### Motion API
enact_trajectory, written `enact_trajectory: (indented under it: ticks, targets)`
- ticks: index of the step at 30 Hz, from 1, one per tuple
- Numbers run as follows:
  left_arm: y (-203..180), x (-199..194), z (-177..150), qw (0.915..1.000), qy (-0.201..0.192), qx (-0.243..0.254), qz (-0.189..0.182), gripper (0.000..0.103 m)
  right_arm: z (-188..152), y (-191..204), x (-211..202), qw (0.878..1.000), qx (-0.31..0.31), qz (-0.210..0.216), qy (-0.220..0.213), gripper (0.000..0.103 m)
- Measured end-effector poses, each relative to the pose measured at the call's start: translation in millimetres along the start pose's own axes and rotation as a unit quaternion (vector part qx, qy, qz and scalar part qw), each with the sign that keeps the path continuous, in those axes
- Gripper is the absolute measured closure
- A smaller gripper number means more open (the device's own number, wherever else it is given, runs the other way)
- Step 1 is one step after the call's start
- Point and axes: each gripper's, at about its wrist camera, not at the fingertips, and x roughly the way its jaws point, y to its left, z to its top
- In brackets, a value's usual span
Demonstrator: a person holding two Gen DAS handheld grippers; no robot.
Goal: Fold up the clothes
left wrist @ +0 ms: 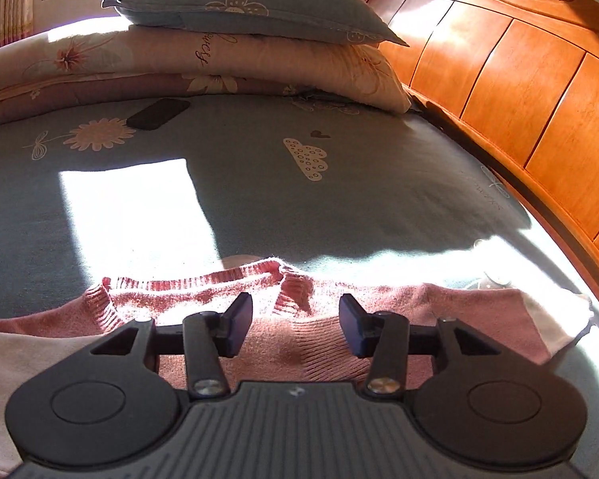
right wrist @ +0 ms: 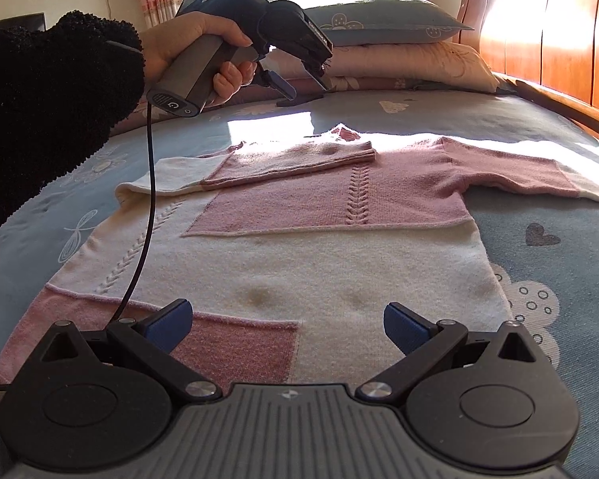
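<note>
A pink and cream knitted sweater (right wrist: 299, 247) lies flat on the bed, front up. One sleeve (right wrist: 295, 159) is folded across its chest and the other sleeve (right wrist: 519, 171) stretches out to the right. My left gripper (left wrist: 295, 325) is open just above the pink collar area (left wrist: 291, 279), with nothing between its pads. In the right wrist view the left gripper (right wrist: 301, 82) is held up by a hand (right wrist: 203, 44) in a black fleece sleeve, above the sweater's far end. My right gripper (right wrist: 287, 319) is open wide over the sweater's hem, holding nothing.
The blue-grey patterned sheet (left wrist: 239, 183) covers the bed. A blue pillow (left wrist: 251, 8) lies on a folded floral quilt (left wrist: 179, 64) at the far end. A black phone (left wrist: 157, 113) lies before them. A wooden headboard (left wrist: 519, 80) runs along the right. A black cable (right wrist: 147, 215) hangs over the sweater.
</note>
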Motion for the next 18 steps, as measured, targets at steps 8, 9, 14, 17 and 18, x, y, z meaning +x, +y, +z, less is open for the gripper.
enact_trajectory:
  ticks: [8, 9, 14, 17, 18]
  targets:
    - [59.7, -55.1, -11.1, 0.9978, -0.019, 0.026, 0.058, 0.031, 4.3, 0.8, 3.4, 1.0, 0.01, -0.003, 0.009, 0.0]
    - [70.1, -63.6, -13.0, 0.9963, -0.023, 0.031, 0.077, 0.029, 5.5, 1.4, 4.4, 1.0, 0.012, -0.001, 0.011, 0.0]
    - [124.1, -100.6, -40.3, 0.9815, -0.064, 0.052, 0.173, 0.017, 12.0, 3.6, 10.3, 0.999, 0.023, 0.015, 0.025, 0.0]
    - [151.4, -108.0, -71.4, 0.9695, -0.071, 0.061, 0.226, 0.012, 16.6, 5.4, 14.5, 0.999, 0.025, 0.027, 0.031, 0.0]
    - [158.4, -106.7, -83.3, 0.9686, -0.063, 0.061, 0.233, 0.012, 18.7, 5.2, 15.8, 0.999, 0.029, 0.029, 0.033, 0.0]
